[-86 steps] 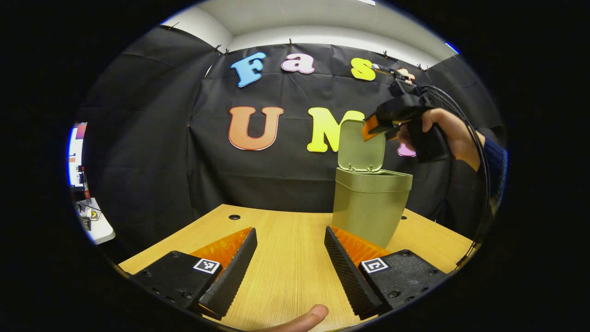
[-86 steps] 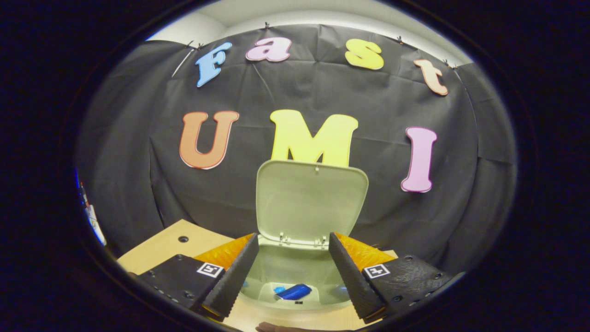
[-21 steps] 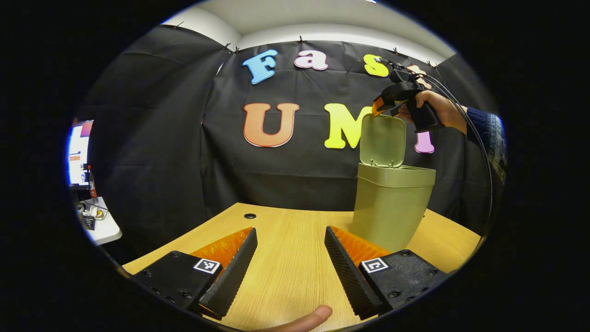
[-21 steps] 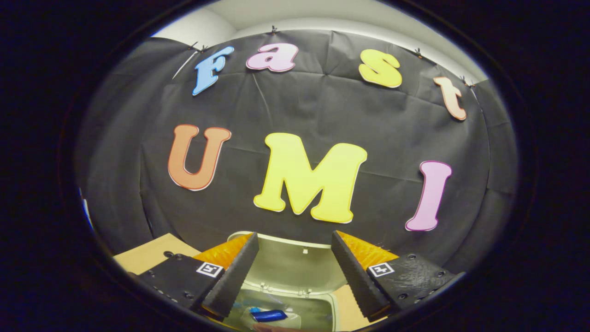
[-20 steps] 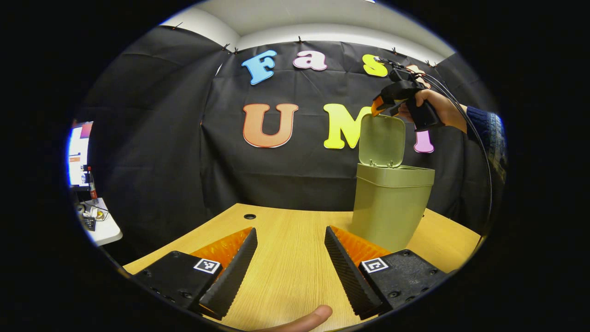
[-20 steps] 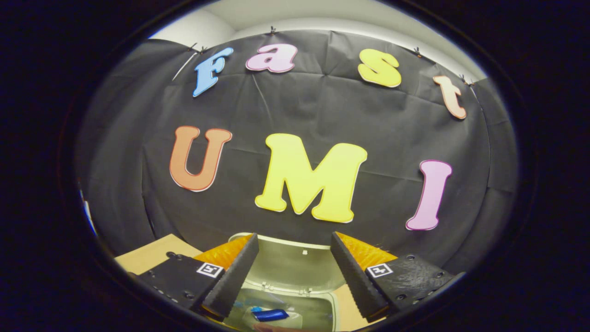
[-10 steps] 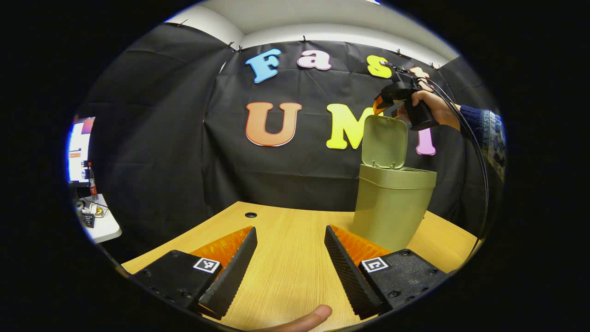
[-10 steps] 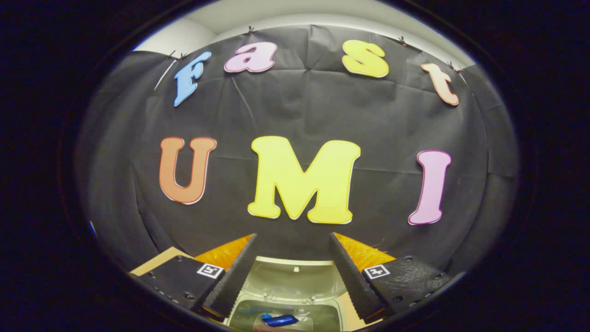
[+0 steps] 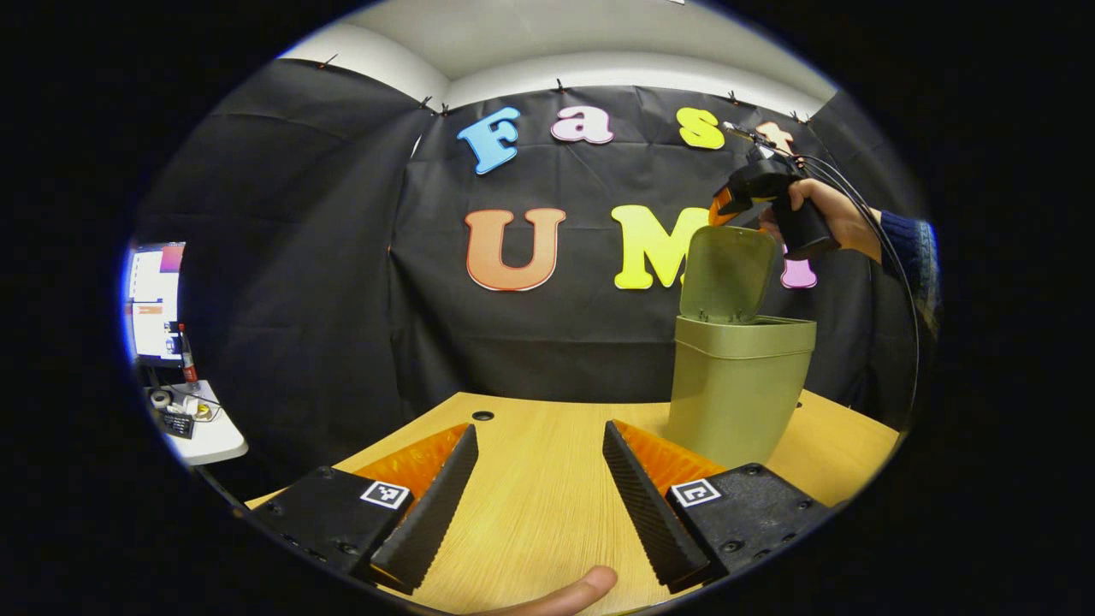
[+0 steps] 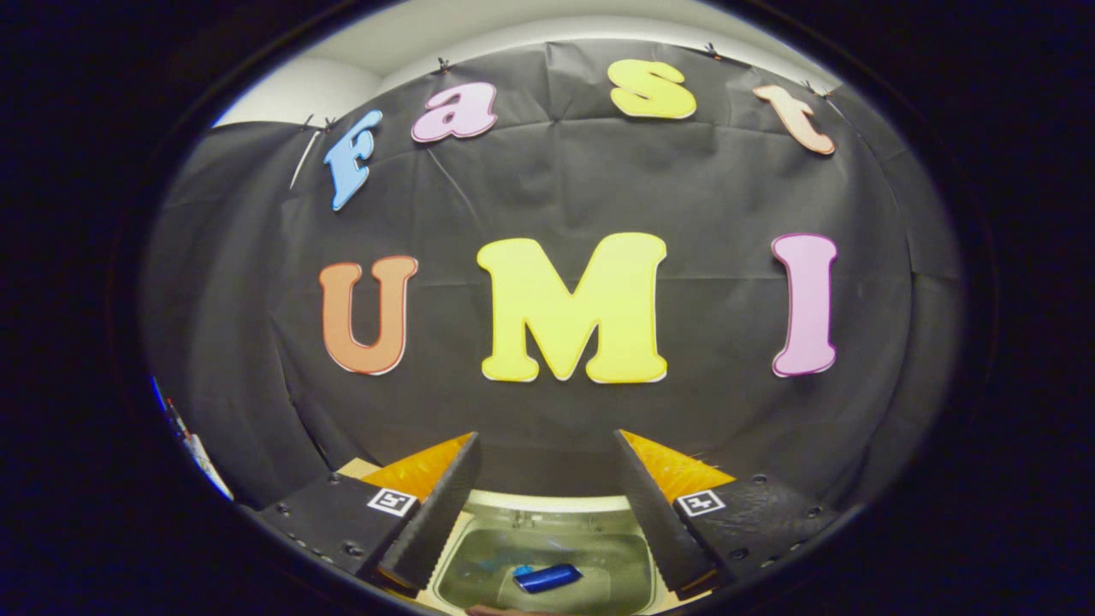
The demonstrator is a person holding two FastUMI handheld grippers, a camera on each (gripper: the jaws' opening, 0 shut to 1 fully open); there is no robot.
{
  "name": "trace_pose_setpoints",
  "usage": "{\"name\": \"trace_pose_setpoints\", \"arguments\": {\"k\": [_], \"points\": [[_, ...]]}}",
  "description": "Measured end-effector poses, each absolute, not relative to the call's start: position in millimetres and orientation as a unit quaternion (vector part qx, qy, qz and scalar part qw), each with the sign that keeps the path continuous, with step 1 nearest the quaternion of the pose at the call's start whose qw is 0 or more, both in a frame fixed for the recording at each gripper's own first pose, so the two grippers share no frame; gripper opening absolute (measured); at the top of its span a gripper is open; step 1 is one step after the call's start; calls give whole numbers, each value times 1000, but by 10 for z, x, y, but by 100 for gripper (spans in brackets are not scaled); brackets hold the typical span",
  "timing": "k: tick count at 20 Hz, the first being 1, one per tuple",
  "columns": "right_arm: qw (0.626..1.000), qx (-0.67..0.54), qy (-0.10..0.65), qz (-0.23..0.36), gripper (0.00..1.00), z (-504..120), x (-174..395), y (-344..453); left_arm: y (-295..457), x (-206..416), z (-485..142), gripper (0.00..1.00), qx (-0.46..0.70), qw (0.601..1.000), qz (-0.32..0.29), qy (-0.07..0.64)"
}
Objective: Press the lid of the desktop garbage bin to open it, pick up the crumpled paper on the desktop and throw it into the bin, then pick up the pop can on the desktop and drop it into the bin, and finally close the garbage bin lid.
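Both hand-held grippers, left and right, gape empty; blue can in bin, label unreadable

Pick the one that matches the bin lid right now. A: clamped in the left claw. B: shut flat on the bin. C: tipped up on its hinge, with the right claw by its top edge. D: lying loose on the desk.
C: in the left gripper view the lid stands up from the bin, and the right claw is at its top edge.
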State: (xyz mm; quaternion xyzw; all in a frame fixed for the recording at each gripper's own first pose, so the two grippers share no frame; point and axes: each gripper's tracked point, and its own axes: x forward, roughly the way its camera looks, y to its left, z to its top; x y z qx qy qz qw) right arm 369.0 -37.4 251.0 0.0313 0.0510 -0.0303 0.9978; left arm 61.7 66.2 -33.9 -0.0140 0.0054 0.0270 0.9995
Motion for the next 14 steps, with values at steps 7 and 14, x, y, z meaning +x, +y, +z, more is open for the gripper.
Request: {"name": "trace_pose_setpoints", "arguments": {"k": [7, 14], "points": [[994, 24, 94, -42, 95, 1725, 3162, -332, 650, 501, -177, 95, -24, 999, 23, -16], [988, 30, 149, -37, 93, 953, 3006, -278, 732, 454, -92, 95, -38, 999, 22, -32]]}}
